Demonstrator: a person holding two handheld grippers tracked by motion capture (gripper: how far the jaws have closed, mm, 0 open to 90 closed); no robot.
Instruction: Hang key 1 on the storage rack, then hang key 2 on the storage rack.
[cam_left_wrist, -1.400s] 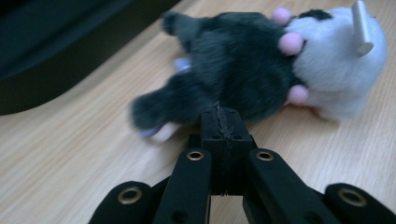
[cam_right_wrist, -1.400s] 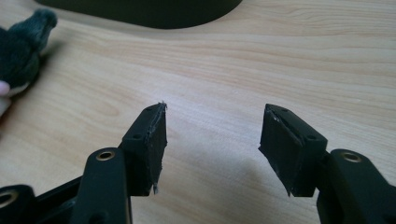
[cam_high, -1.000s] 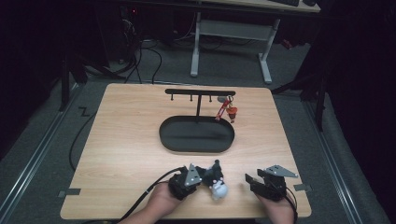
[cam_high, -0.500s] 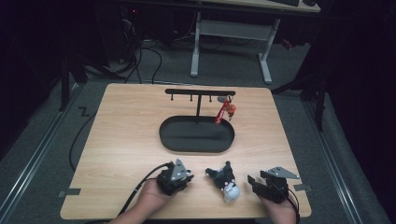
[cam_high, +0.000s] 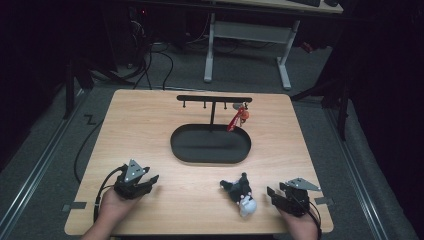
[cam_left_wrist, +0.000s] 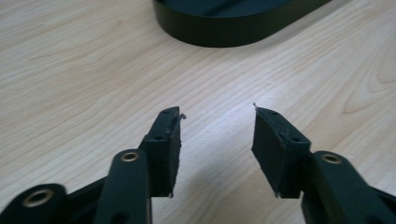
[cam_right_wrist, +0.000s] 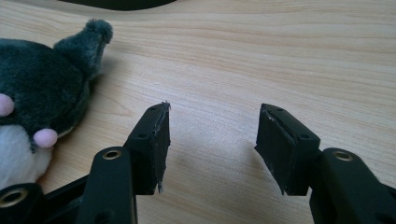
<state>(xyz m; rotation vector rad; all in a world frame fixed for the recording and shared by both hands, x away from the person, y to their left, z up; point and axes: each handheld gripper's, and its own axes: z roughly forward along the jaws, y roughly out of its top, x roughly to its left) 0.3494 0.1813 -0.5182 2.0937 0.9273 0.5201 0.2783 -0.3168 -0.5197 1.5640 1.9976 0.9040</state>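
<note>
Lying at nine o'clock of the right gripper (cam_high: 274, 194), the dark-grey-and-white plush toy (cam_high: 241, 194) points toward twelve; left gripper (cam_high: 151, 181) well apart; both fingers open, empty.

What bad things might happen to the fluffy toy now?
The plush toy lies loose near the front edge of the table, so a nudge from the right tool beside it might push it off. The right tool's jaws are open with nothing between them; grabbing only an ear might let the toy slip. The left tool, also open, sits far off, too far to steady it quickly.
</note>
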